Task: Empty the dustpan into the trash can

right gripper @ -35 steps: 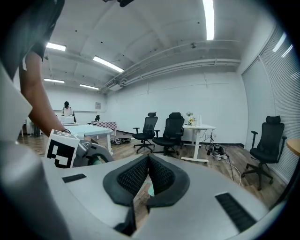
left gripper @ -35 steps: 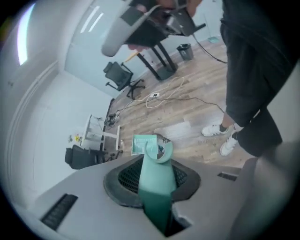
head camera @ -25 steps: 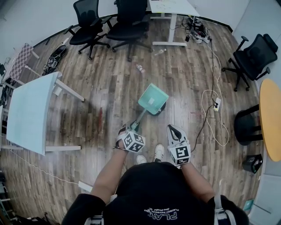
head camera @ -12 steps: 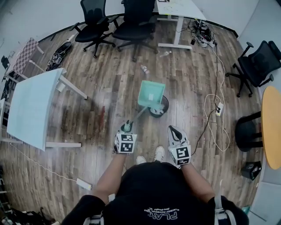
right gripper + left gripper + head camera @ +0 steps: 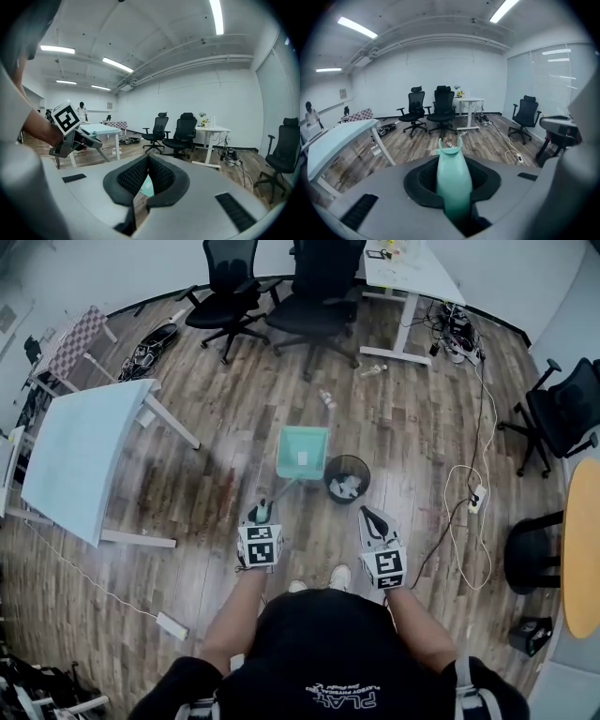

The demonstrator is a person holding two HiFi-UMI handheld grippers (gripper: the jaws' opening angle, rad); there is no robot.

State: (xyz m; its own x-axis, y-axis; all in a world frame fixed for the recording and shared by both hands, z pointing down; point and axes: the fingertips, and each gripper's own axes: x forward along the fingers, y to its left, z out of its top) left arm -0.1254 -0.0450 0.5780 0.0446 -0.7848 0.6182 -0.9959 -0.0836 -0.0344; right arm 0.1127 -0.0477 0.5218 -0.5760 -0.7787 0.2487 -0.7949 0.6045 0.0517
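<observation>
Dustpan (image 5: pixel 304 452), pale teal, sits in the middle of the head view. It is held up off the wooden floor (image 5: pixel 216 427) by its long handle (image 5: pixel 281 491), which slants down-left to the left gripper (image 5: pixel 263 514). In the left gripper view the handle (image 5: pixel 453 183) runs straight out between the dark pads, which are clamped on both sides of it, and ends in a forked tip. A small white patch shows on the pan's face; I cannot tell what it is.

Just right of the pan stands the black trash can (image 5: pixel 347 478). Its rim meets the pan's lower right corner in the picture, and crumpled white scraps lie inside it.

The right gripper (image 5: pixel 371 516) is at lower centre-right, apart from both pan and can. Its jaws are closed tip to tip on nothing, and a sliver of teal shows through the gap behind them in the right gripper view.

A light desk (image 5: pixel 80 460) fills the left side. Two black office chairs (image 5: pixel 323 296) stand at the top, a white cable (image 5: pixel 473 493) loops at the right, and a bottle (image 5: pixel 326 397) lies above the pan.
</observation>
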